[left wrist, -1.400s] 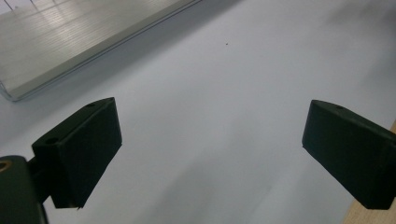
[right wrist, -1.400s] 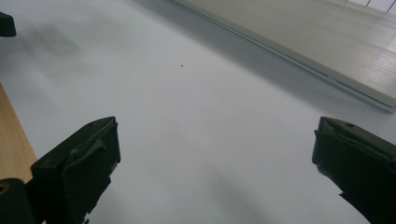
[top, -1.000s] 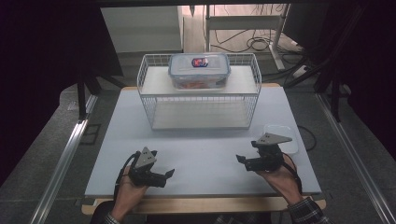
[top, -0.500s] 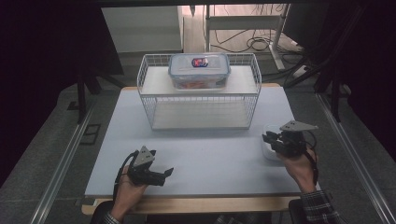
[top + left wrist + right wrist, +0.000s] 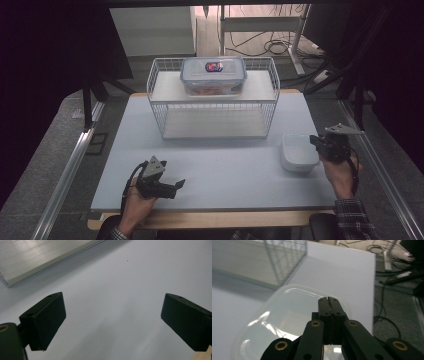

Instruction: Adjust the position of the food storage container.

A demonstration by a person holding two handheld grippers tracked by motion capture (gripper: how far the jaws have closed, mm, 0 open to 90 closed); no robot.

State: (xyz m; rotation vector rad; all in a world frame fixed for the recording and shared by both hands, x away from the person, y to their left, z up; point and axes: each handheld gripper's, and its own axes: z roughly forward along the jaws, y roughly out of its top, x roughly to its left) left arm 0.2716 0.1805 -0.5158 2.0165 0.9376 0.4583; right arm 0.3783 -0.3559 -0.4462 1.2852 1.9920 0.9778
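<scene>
- Compared with the earlier frames, the right gripper [image 5: 320,145] had travelled from the table's near edge out to the right rim of the clear container [image 5: 297,152], while the left gripper [image 5: 172,186] had kept its place at the near left of the table [image 5: 225,165].
- Over that same stretch the right gripper's jaws had just been closing; in the right gripper view they stood pressed together, with the container's thin far rim [image 5: 332,296] apparently nipped between their tips, though the contact itself was hard to make out.
- Its companion's jaws stood wide apart over bare table, with nothing between them.
- That clear container sat to the right of, and just nearer the person than, the wire rack [image 5: 215,100], apart from it; 1 lidded box [image 5: 214,75] rested on the rack's top shelf.
- Judged from this, the step in hand was taking hold of the container by its rim.
- Its next move would call for a firm pinch and a level lift, since a thin, slick rim could slip or tip the container.
</scene>
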